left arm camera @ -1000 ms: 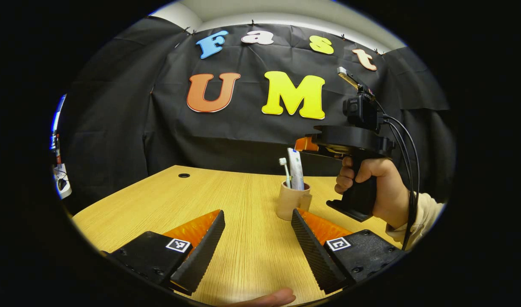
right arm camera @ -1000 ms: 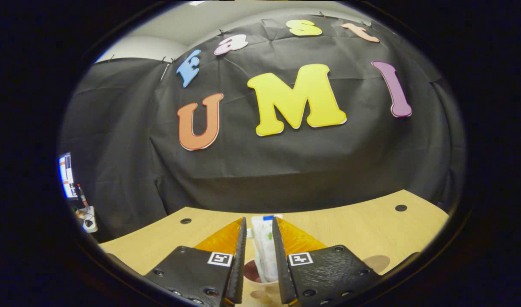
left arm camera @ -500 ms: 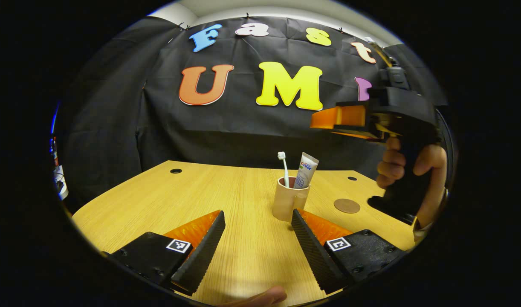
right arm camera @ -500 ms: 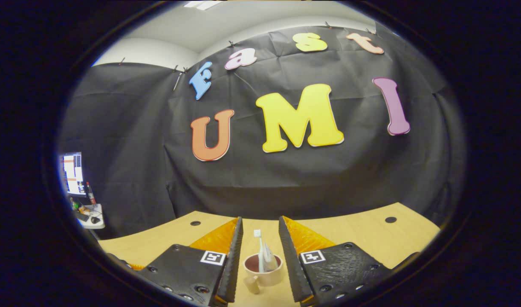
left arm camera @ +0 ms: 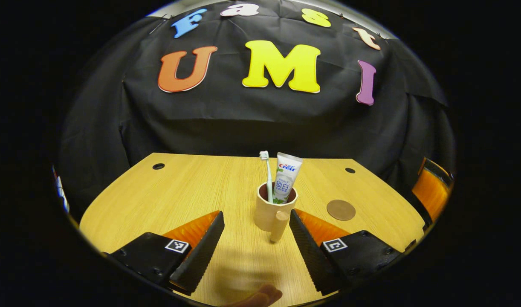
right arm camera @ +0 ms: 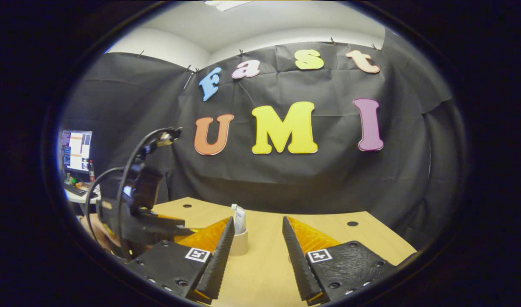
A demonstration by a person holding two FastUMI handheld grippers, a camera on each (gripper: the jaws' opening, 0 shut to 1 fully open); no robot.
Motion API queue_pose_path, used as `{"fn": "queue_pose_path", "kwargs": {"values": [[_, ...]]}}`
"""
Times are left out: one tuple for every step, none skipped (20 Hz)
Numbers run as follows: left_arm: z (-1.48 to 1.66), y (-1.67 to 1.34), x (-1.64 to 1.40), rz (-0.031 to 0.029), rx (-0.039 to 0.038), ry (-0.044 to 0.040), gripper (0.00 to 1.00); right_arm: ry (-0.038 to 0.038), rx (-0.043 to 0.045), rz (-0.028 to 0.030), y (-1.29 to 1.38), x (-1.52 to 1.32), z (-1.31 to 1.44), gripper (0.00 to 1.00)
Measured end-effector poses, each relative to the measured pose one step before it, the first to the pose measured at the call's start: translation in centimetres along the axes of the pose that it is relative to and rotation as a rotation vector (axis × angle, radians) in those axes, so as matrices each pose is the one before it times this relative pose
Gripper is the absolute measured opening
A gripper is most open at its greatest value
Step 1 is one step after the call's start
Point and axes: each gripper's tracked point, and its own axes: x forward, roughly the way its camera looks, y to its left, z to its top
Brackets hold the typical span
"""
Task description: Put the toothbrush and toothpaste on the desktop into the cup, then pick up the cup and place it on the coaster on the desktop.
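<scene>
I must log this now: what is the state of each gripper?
Left gripper: open, holding nothing; the cup stands ahead between its fingers, untouched.
Right gripper: open, holding nothing.

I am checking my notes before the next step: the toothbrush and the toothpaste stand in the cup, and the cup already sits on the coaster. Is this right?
Not quite. In the left gripper view the toothbrush and toothpaste stand in the cup, but the cup sits on the bare desktop, apart from the coaster.
</scene>
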Motion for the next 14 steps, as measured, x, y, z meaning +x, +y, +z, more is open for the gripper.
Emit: {"fn": "queue_pose_path", "kwargs": {"values": [[0.679,-0.280,0.395,0.01087,0.02559,0.01419,0.97,0.00650,0.02018,0.00644,-0.598,-0.956,-0.239,0.69],[0.350,-0.217,0.568,0.00817,0.01631,0.02573,0.97,0.00576,0.01483,-0.00001,-0.718,-0.885,-0.058,0.69],[0.580,-0.507,0.354,0.00103,0.00728,0.01993,0.98,0.00033,0.00566,-0.01358,-1.167,-0.693,0.059,0.71],[0.275,-0.393,0.333,-0.00017,-0.00684,0.02972,0.98,-0.00232,0.00002,-0.01685,-1.179,-0.656,0.137,0.71],[0.053,-0.424,0.324,-0.01105,-0.01236,0.03980,0.97,-0.00466,0.00127,-0.01025,-0.956,-0.680,0.190,0.72],[0.097,-0.162,0.197,-0.00958,-0.03040,0.04501,0.97,-0.00698,0.00456,-0.00262,-0.704,-0.754,0.293,0.73],[-0.095,-0.147,0.072,-0.00692,-0.02639,0.05051,1.00,-0.00899,0.00714,0.00275,-0.624,-0.643,0.314,0.77],[-0.325,-0.681,-0.011,-0.02214,-0.02611,0.06419,0.98,-0.01021,0.00793,0.01292,-0.298,-0.321,0.547,0.82],[-0.107,-0.550,0.090,-0.01669,-0.03296,0.05148,1.00,0.00504,-0.00079,0.01351,-0.149,-0.237,0.348,0.87],[-0.222,-0.330,0.320,-0.01657,-0.01776,0.06446,0.98,0.00012,-0.00769,0.01084,-0.193,-0.274,0.298,0.89],[-0.316,0.018,0.137,0.00171,-0.01088,0.05341,1.00,-0.01242,-0.00326,0.00308,-0.292,-0.401,0.620,0.96],[-0.008,0.213,0.158,0.01179,0.00043,0.04484,1.00,-0.00626,0.00428,-0.00447,-0.359,-0.122,0.389,0.96],[-0.387,0.043,0.235,0.00576,0.01401,0.05969,0.98,0.00680,0.00641,-0.00320,-0.170,-0.024,-0.117,0.96],[-0.492,0.274,0.339,0.01201,0.00316,0.04399,0.98,0.00240,0.00681,-0.00223,-0.125,-0.089,0.016,0.96]]}}
